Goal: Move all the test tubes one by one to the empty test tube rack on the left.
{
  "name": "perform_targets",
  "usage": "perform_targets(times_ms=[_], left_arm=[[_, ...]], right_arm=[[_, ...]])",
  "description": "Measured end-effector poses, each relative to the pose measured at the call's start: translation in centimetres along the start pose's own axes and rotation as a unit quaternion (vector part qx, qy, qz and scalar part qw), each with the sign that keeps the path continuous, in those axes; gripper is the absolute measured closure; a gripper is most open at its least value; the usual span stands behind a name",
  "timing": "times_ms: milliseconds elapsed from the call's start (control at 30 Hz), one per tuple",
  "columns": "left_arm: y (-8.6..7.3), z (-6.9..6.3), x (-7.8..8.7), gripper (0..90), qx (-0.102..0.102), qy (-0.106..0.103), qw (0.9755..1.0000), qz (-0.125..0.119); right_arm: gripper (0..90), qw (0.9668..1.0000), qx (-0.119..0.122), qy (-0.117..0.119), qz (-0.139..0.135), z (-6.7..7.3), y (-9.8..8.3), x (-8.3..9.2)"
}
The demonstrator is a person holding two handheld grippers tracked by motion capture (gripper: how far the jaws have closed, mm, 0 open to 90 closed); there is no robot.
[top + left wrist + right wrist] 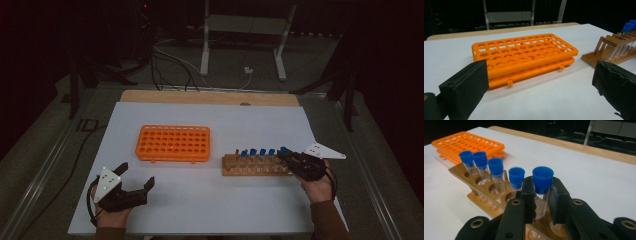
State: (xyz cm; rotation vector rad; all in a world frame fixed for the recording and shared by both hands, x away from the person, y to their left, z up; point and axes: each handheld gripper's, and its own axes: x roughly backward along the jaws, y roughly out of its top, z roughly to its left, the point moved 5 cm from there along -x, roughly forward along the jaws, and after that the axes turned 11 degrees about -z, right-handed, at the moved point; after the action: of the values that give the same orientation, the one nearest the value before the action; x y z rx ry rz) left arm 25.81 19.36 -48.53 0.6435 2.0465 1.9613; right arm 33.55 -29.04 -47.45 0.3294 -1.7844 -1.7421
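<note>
An empty orange tube rack [173,143] [524,56] [466,143] lies on the white table left of centre. To its right stands a wooden rack [256,166] [614,51] [482,187] holding several clear tubes with blue caps [252,152] [496,167]. My right gripper [289,156] [541,200] is at the wooden rack's right end, its jaws shut on the end tube [542,185], just below its blue cap. My left gripper [135,177] [536,87] rests near the table's front left, jaws wide open with nothing between them, pointing at the orange rack.
A white sheet [210,195] covers the table, with a wooden strip [210,97] along its far edge. Cables and a white stand's legs [240,45] lie on the dark floor beyond. Dark posts stand at both sides.
</note>
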Motion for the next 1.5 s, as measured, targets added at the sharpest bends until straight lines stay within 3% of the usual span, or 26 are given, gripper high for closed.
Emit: perform_targets(times_ms=[67,400,567,733,933,1000,1233,1500], left_arm=[[0.2,-0.2,-0.1,1.3,-0.013,0.004,0.9999,0.001],[1.9,-1.4,-1.3,1.7,-0.024,-0.011,0.9997,-0.005],[3.4,-2.5,-2.4,2.0,-0.014,-0.027,0.9995,-0.009],[4.8,-4.4,-3.9,2.0,-0.033,-0.050,0.9981,-0.017],[5.3,-6.1,-5.7,2.6,-0.035,-0.070,0.9969,-0.007],[5.2,-7.5,-6.9,2.8,-0.037,-0.090,0.9952,0.002],[5.1,-10.6,-9.2,3.2,-0.044,-0.128,0.9907,0.008],[4.9,-12.6,-10.7,6.5,-0.059,-0.143,0.9878,0.018]], right_arm=[[77.0,1.0000,0.002,0.000,-0.002,0.0,0.4,0.1],[77.1,0.9999,0.007,0.001,-0.014,0.4,2.9,0.4],[77.0,0.9997,0.012,0.007,-0.021,0.8,4.4,0.9],[77.0,0.9993,0.009,0.016,-0.031,1.3,5.4,1.7],[77.0,0.9988,0.006,0.037,-0.032,2.4,5.8,2.1],[77.0,0.9984,0.008,0.047,-0.030,3.1,5.8,1.9],[76.8,0.9965,0.014,0.077,-0.029,5.4,6.0,1.1],[76.8,0.9939,0.015,0.106,-0.024,7.7,6.0,-0.3]])
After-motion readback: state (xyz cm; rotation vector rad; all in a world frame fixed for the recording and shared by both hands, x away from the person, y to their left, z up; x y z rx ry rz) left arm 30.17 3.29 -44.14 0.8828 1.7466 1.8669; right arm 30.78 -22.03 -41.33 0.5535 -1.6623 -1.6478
